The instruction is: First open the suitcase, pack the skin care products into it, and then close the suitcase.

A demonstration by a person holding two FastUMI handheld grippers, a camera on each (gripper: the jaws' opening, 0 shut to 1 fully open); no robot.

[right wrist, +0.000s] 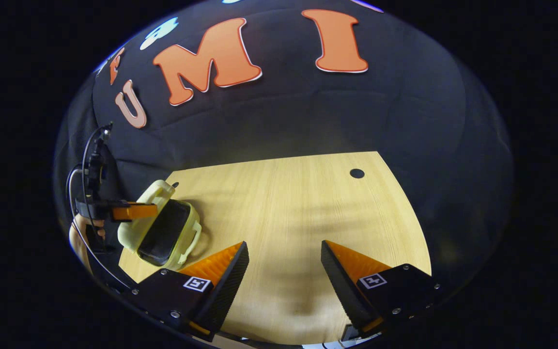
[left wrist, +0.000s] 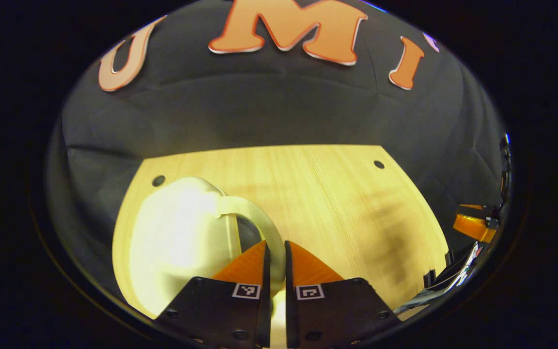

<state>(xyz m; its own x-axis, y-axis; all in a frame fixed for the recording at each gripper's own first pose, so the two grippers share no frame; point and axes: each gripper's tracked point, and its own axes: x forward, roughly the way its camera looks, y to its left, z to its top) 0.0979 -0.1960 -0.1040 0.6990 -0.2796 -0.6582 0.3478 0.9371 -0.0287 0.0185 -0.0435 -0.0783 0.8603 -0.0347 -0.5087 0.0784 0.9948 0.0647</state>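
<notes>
Left claw (left wrist: 275,252) is nearly clenched, with just a thin slit between the fingers, and the pale yellow-green rim of the suitcase (left wrist: 182,242) sits right in that slit, so it looks like it's pinching the edge of the lid. In the left gripper view the suitcase is pushed up close on the left and blown out by glare, so you mostly get a bright curved shell and a dark sliver of the inside near the fingertips.

Right claw (right wrist: 284,257) is released, fingers spread wide over bare tabletop (right wrist: 298,203), nothing between them.

The right gripper view gives the better look at the suitcase (right wrist: 162,228): small, rounded, lying at the near left corner of the tabletop, lid lifted, dark lining showing, a handle on its side. The left claw (right wrist: 133,212) comes in from the left at its top edge, with a cable looping behind it and a bit of the person's hand (right wrist: 78,240) below.

There are round holes in the tabletop near the far corners. At the right edge of the left gripper view you can just see part of the right claw (left wrist: 475,225). Can't spot any bottles or jars from these angles.
</notes>
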